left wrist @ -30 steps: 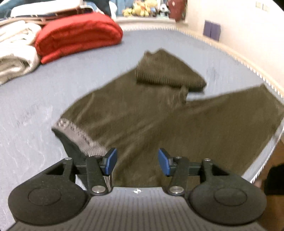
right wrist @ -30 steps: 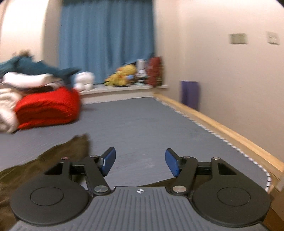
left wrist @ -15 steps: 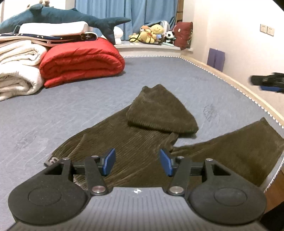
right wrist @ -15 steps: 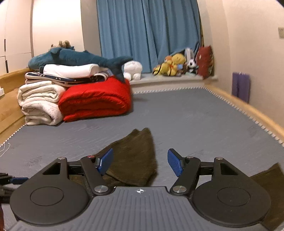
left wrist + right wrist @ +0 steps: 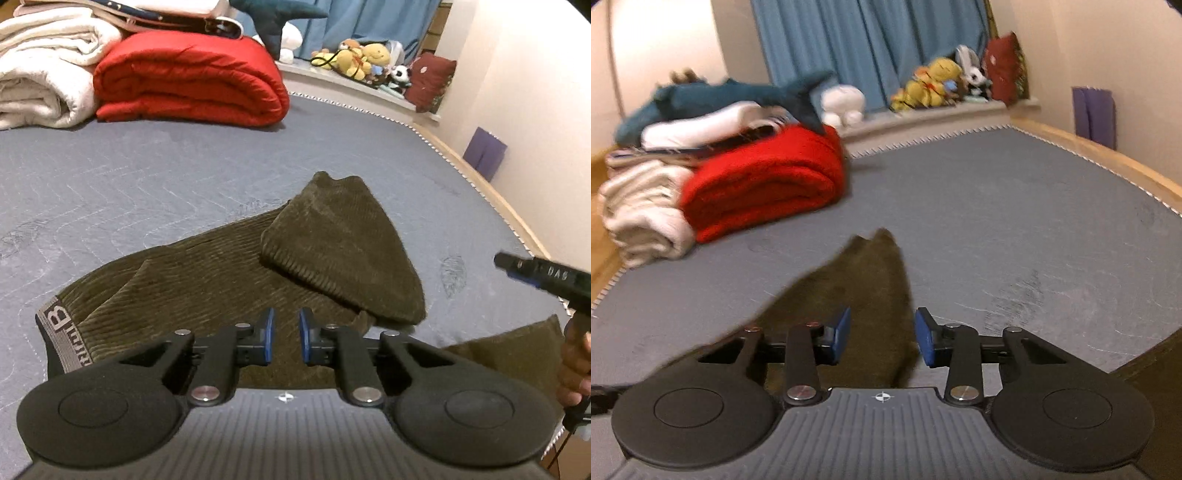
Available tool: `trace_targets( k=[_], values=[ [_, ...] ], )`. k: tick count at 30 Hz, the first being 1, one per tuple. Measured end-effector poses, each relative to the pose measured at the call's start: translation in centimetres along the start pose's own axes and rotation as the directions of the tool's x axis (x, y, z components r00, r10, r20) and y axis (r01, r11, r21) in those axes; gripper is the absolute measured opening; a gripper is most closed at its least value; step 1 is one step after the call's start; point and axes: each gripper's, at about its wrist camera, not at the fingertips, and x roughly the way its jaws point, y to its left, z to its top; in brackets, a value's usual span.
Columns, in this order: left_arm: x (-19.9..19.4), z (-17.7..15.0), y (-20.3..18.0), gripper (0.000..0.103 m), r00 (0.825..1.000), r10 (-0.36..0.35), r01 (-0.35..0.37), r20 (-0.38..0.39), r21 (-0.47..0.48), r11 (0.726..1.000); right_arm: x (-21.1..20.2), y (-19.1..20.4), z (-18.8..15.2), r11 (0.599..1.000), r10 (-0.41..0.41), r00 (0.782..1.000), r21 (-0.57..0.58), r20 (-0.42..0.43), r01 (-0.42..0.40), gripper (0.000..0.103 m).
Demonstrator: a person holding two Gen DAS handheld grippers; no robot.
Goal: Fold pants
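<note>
Dark olive corduroy pants [image 5: 221,280] lie spread on the grey bed, one leg end folded back over itself [image 5: 343,247], the grey waistband [image 5: 61,332] at the left. My left gripper [image 5: 286,339] hovers over the pants' middle, jaws narrowed to a small gap with nothing between them. My right gripper [image 5: 882,339] is open and empty above the folded leg [image 5: 871,295]; it also shows at the right edge of the left wrist view [image 5: 543,275].
A red folded quilt [image 5: 192,81] and white blankets [image 5: 40,74] are stacked at the back left. Plush toys [image 5: 362,55] line the window sill. The bed's wooden edge [image 5: 1108,162] runs along the right wall.
My left gripper's jaws have narrowed from wide open to a small gap. The right gripper's jaws have closed in somewhat, and it has swung left over the folded leg.
</note>
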Motion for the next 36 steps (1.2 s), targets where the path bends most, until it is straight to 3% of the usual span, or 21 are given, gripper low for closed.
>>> trace_targets(
  k=[6,14,18,22,26,29,32,36],
  values=[
    [2.4,0.8,-0.2,0.016,0.999,-0.009,0.006,-0.054,-0.048,0.999,5.8,-3.3,-1.3,0.982,0.043,0.989,0.189,-0.143,-0.015,0.042],
    [3.7,0.9,-1.2,0.018,0.997,-0.014,0.010,-0.077,-0.055,0.998,11.6,-3.1,-3.5,0.968,0.093,0.956,0.251,-0.278,-0.021,0.044],
    [3.8,0.8,-1.6,0.021,0.996,-0.018,0.015,-0.085,-0.040,0.999,13.0,-2.5,-3.7,0.963,0.114,0.946,0.268,-0.304,-0.030,0.044],
    [3.6,0.8,-1.3,0.023,0.996,-0.011,0.008,-0.087,-0.032,0.999,13.4,-1.3,-3.7,0.974,0.115,0.945,0.221,-0.305,-0.047,0.044],
    [3.1,0.9,-0.7,0.023,0.997,-0.004,0.001,-0.081,-0.037,0.999,13.2,-0.2,-3.4,0.984,0.101,0.950,0.169,-0.296,-0.052,0.016],
    [2.7,0.9,-0.5,0.023,0.997,0.000,-0.003,-0.079,-0.036,0.999,12.6,0.3,-2.9,0.988,0.099,0.959,0.141,-0.264,-0.063,0.012],
    [2.3,0.8,-0.2,0.023,0.997,0.003,-0.006,-0.074,-0.036,0.999,11.1,1.2,-1.8,0.992,0.105,0.975,0.091,-0.194,-0.089,0.011],
    [1.5,1.0,0.5,0.023,0.998,0.008,-0.011,-0.060,-0.050,0.999,6.3,4.7,0.2,0.971,0.178,0.984,-0.155,-0.021,-0.179,0.010]
  ],
)
